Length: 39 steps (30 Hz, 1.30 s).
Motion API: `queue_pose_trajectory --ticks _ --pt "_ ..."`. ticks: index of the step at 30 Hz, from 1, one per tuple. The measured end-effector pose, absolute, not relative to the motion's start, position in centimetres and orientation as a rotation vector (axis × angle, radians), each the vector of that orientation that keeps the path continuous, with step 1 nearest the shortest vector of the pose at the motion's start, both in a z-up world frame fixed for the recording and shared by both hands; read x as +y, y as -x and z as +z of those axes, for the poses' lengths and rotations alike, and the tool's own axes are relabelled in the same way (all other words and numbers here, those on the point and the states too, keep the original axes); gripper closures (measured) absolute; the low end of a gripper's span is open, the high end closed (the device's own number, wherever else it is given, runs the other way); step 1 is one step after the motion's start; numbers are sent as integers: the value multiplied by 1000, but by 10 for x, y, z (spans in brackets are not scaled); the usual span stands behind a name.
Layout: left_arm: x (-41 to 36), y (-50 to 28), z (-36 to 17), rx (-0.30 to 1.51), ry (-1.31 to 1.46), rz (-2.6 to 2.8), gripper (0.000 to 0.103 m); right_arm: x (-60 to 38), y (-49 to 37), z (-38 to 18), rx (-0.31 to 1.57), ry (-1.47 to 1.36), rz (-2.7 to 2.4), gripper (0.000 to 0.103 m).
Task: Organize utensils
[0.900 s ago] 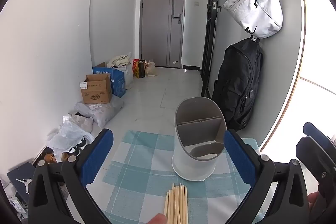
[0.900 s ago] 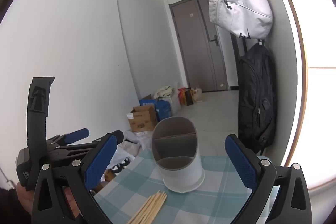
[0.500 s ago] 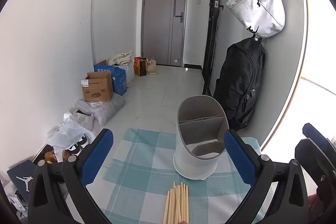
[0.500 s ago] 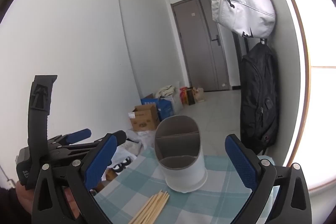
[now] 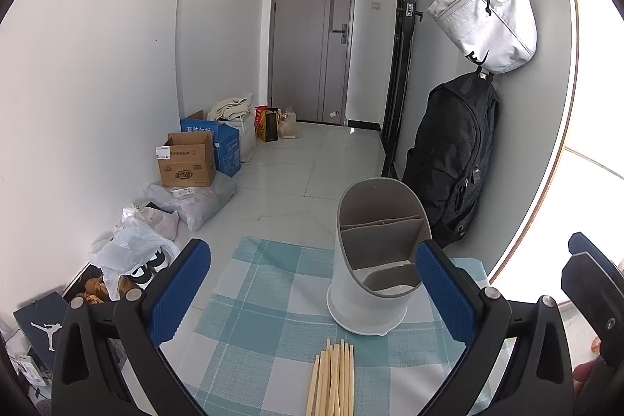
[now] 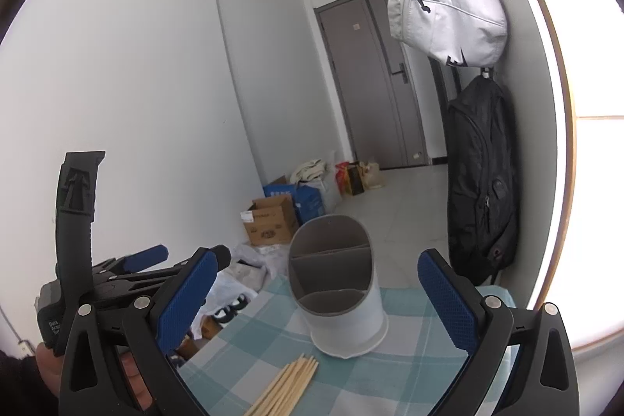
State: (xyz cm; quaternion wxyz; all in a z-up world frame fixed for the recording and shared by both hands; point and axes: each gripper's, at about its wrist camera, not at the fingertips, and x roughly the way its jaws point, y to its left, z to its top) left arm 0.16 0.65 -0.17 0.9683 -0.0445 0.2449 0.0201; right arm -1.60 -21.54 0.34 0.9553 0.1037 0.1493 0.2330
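Holder (image 5: pixel 376 260) seen a bit lower in both views than before, both grippers (image 5: pixel 312 295) (image 6: pixel 316 299) spread wide with nothing held, chopsticks (image 5: pixel 333 377) laid on checked cloth (image 5: pixel 253 318), hallway door (image 5: pixel 312 34) behind.

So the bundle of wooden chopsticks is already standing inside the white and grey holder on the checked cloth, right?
Not quite. The bundle of wooden chopsticks lies flat on the teal checked cloth, in front of the white and grey compartmented holder, whose compartments are empty. The left wrist view shows it.

Black clamp-style grippers (image 5: pixel 312 295) — blue textured pads (image 5: pixel 179 293); silver screws.
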Motion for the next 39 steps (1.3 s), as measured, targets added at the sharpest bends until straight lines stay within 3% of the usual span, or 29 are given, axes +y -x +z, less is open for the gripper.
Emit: queue_pose_trajectory --ticks 39 --pt "7 -1 -5 506 90 41 1 -211 20 5 294 -201 477 0"
